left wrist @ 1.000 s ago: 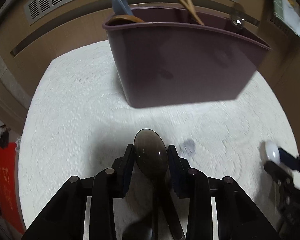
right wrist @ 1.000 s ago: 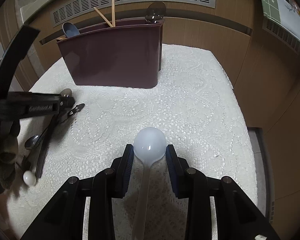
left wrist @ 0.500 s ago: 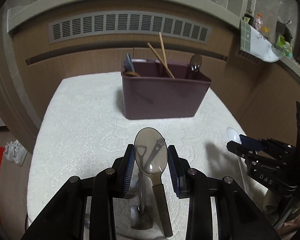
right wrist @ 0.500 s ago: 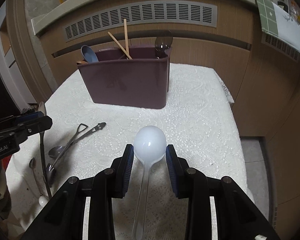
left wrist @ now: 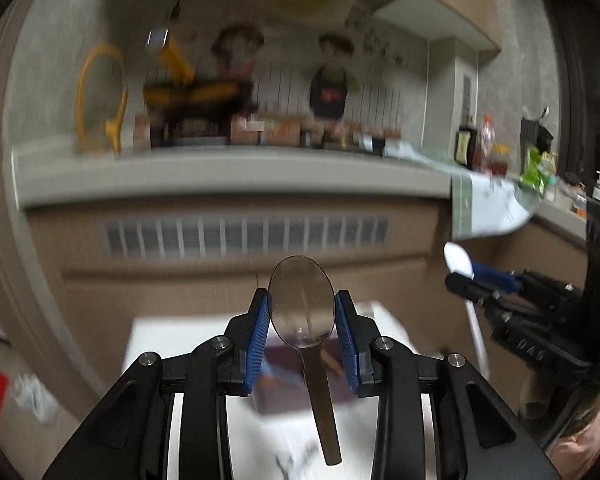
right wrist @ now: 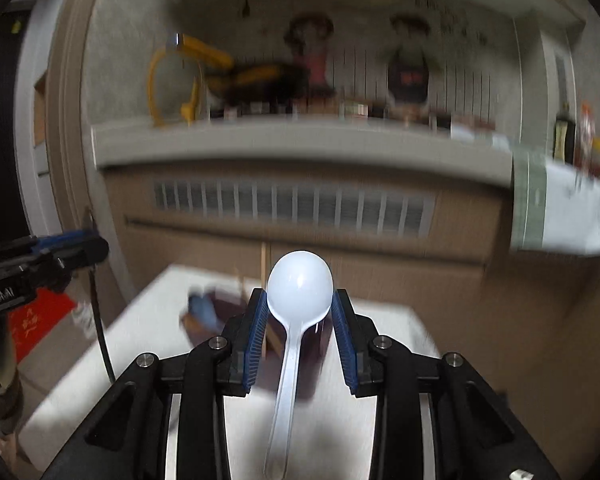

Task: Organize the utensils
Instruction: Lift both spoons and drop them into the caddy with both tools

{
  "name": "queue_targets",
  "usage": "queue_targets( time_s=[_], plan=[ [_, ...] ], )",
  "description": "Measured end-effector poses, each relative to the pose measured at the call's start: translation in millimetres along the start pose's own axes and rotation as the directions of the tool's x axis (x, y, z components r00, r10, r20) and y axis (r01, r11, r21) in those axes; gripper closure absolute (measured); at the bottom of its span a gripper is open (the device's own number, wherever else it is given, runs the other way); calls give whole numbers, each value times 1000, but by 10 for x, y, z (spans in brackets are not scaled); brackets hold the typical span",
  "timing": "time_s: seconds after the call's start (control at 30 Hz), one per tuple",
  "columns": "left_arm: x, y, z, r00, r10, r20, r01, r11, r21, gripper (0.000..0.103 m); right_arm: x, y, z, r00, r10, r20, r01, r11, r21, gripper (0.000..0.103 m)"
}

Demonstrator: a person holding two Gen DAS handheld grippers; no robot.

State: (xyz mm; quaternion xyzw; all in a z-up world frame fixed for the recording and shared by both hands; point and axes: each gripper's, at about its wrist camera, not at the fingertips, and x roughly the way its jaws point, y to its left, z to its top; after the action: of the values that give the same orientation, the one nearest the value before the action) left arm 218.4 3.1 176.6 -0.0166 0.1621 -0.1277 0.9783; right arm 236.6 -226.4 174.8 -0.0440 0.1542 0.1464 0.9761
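My left gripper (left wrist: 302, 312) is shut on a dark translucent spoon (left wrist: 302, 304), bowl up, handle hanging down. My right gripper (right wrist: 300, 308) is shut on a white plastic spoon (right wrist: 299, 288), bowl up; it also shows in the left wrist view (left wrist: 458, 258). Both are raised and tilted up above the white lace-covered table (right wrist: 140, 344). The maroon utensil holder (left wrist: 278, 376) lies low behind the fingers, blurred; in the right wrist view (right wrist: 220, 304) a blue spoon (right wrist: 202, 308) and chopsticks (right wrist: 263, 264) stick out of it.
A wooden wall with a vent grille (left wrist: 244, 236) and a grey counter ledge (left wrist: 220, 176) with bottles and clutter stand behind the table. A cloth (right wrist: 560, 216) hangs off the ledge at right. The left gripper shows at left in the right wrist view (right wrist: 40, 264).
Both grippers have lifted and tilted upward with their spoons. The holder and table have dropped to the bottom of both views, and the counter and back wall have come into view.
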Motion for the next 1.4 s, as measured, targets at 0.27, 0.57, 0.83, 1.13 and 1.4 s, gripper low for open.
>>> queue_targets(
  time_s=[0.27,0.57,0.83,1.13,1.4],
  plan=[
    [530,168,315,999,1,53,1,999,-48,69,390,-129,383,991,59,118,-64,997,39,72],
    [1175,347,65,999,-4,-37,0,996,-92,69,1083,-84,60,998,48,33,-49,998,45,72],
    [1579,372,-221,997,-3,-77,-4,995,-97,69,1519,-139,-331,997,68,-30,-65,995,75,72],
    [1815,322,-528,991,17,-130,-28,996,-84,67,1678,-90,-656,998,36,-55,-35,999,27,70],
    [1619,334,-631,985,20,-174,-38,994,-101,55,1437,-26,-786,996,34,-85,-34,999,-4,48]
  ],
)
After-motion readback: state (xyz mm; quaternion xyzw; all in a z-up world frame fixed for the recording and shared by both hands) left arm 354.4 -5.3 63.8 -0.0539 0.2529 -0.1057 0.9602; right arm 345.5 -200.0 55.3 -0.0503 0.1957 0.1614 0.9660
